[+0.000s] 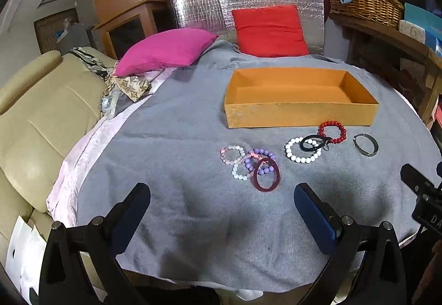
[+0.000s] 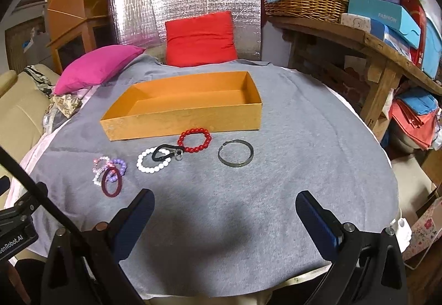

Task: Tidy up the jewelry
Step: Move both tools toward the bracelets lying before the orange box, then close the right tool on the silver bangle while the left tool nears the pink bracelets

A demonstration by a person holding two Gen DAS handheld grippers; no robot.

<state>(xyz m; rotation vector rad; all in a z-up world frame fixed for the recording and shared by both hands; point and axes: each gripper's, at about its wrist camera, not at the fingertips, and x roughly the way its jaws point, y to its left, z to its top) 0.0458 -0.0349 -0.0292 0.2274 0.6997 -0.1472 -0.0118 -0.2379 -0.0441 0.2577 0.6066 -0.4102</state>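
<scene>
"FASHION" on blue box (image 2: 386,16); "...enRobot.AI" on left claw's mount (image 2: 13,238).

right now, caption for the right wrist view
Open right gripper faces bracelets before an empty orange box on grey cloth.

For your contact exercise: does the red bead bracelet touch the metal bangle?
Apart. The right wrist view shows grey cloth between the red bracelet and the bangle.

Pink cushion (image 1: 165,49), wicker basket (image 2: 304,0)
</scene>
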